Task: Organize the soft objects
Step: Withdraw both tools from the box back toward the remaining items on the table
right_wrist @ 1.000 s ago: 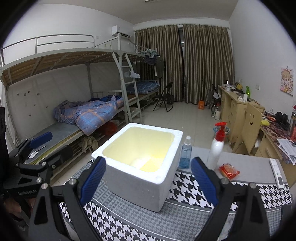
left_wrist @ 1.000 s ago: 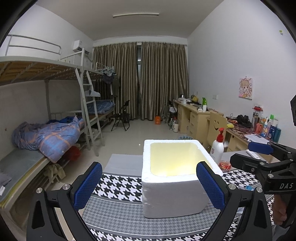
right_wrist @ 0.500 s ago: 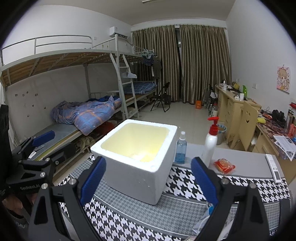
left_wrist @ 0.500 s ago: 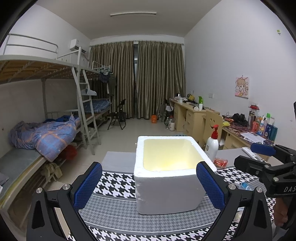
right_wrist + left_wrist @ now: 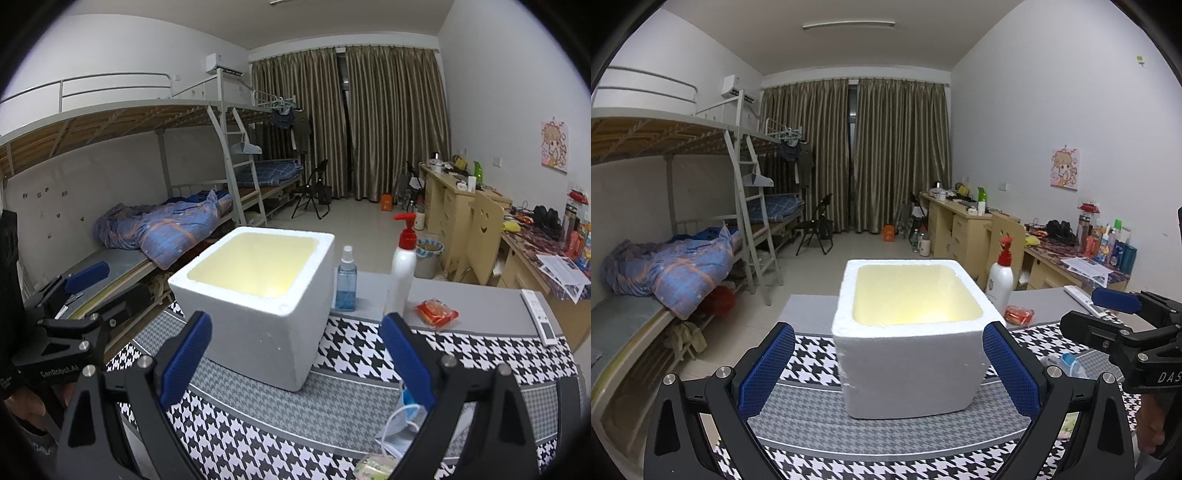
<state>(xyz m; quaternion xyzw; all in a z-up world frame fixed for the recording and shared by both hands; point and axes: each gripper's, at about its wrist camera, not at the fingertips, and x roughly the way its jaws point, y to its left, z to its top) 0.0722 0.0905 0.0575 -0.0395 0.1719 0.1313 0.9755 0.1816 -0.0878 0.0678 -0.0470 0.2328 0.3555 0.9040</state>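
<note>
I note white walls, drawn olive-brown curtains (image 5: 855,155), a grey metal bunk bed (image 5: 155,155) left, pale wooden desks (image 5: 960,225) right, tiled floor.

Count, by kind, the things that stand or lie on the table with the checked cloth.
Foam box: 1
Bottles: 2, a pump bottle and a spray bottle
Red packet: 1
Remote: 1
Face mask: 1
Green packet: 1
Total: 7

Foam box (image 5: 258,295) floor hidden behind its near wall. Face mask (image 5: 402,417) partly covered by right gripper's (image 5: 295,358) right finger. Green packet (image 5: 373,470) cut off at bottom edge, contents unreadable.
</note>
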